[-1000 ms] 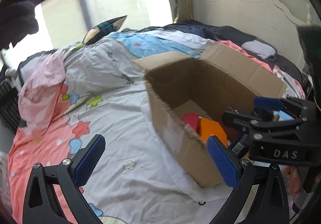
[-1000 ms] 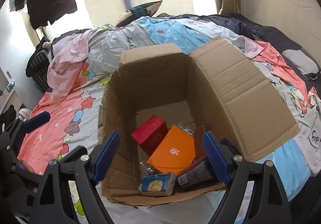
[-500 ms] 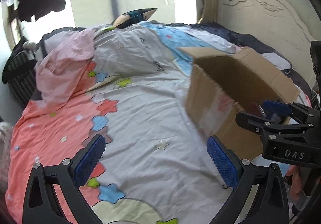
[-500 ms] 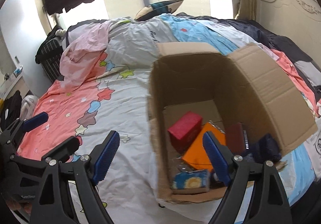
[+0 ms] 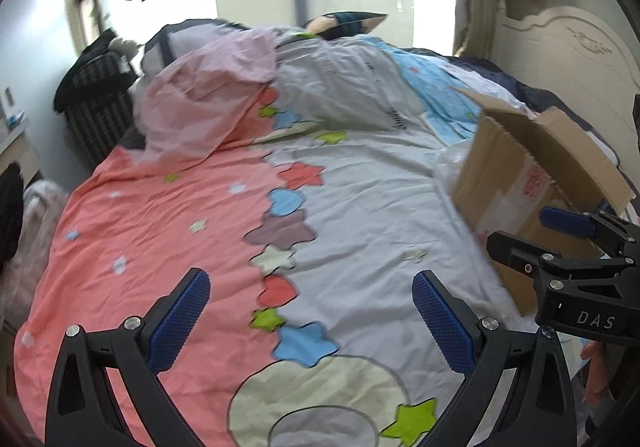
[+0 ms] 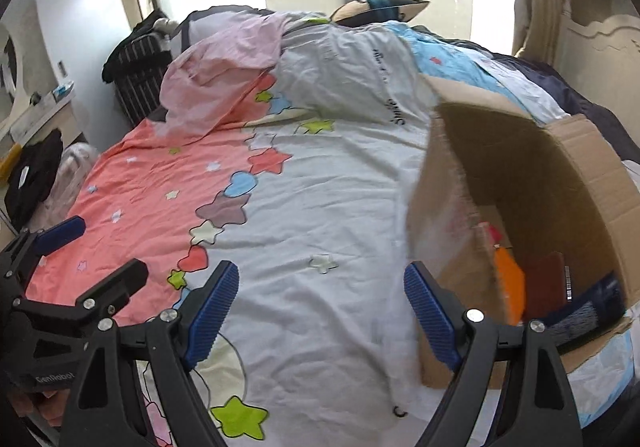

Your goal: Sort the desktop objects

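1. An open cardboard box (image 6: 516,183) stands on a bed, its flaps raised and a strip of clear tape with red print on its near left wall; motion blurs its edges in both views.
2. Inside the box, seen from the right wrist view, an orange flat item (image 6: 509,287) leans against the left wall, a dark red item (image 6: 546,279) sits just beside it to the right, and a dark blue item (image 6: 588,307) lies at the near right corner. A sliver of something red shows farther back; what it is cannot be told.
3. The right tongs (image 6: 320,307) hang released and empty, blue pads wide apart, over the bed cover (image 6: 320,207), with the box just to the right of the right-hand pad.
4. The left tongs (image 5: 310,321) are likewise spread wide and grasp nothing, poised above the pink-and-white star-patterned cover; the box (image 5: 516,183) lies well to their right and farther off.
5. In the left wrist view the right tongs appear at the right edge, between the camera and the box.
6. A rumpled pink sheet (image 6: 224,75) is heaped at the far left of the bed, a pillow (image 6: 380,9) at the far side, and a cream headboard (image 5: 572,47) rises at the far right.
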Demonstrator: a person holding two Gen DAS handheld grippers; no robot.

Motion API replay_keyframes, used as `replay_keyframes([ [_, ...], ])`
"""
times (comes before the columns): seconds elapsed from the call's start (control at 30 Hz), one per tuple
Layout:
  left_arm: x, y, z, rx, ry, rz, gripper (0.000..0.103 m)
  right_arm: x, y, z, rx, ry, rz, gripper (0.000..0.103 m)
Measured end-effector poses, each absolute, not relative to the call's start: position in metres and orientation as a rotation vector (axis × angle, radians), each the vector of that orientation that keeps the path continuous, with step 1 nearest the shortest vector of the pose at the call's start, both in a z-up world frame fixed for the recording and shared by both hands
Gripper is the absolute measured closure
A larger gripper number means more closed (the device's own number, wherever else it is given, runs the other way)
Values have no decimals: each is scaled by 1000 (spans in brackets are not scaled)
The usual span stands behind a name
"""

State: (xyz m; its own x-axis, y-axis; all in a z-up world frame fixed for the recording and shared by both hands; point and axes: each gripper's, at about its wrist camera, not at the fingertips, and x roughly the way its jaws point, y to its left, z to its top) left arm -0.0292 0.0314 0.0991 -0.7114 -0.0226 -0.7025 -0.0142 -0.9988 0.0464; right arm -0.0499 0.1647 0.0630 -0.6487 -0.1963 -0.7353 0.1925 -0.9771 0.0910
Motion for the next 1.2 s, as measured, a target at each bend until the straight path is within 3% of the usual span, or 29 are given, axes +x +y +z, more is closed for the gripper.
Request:
replay_keyframes([
  [0.2, -13, -9, 88, 1142, 30, -2834, 0, -47, 134, 50, 1199, 16, -2634, 20],
  [0.7, 15, -62, 65, 1124, 70, -2723, 0, -40, 68, 13, 1231, 57, -2569, 20],
  [1.2, 7, -66, 47, 1145, 55, -2754, 0, -40, 49, 0, 1264, 118, -2583, 20],
])
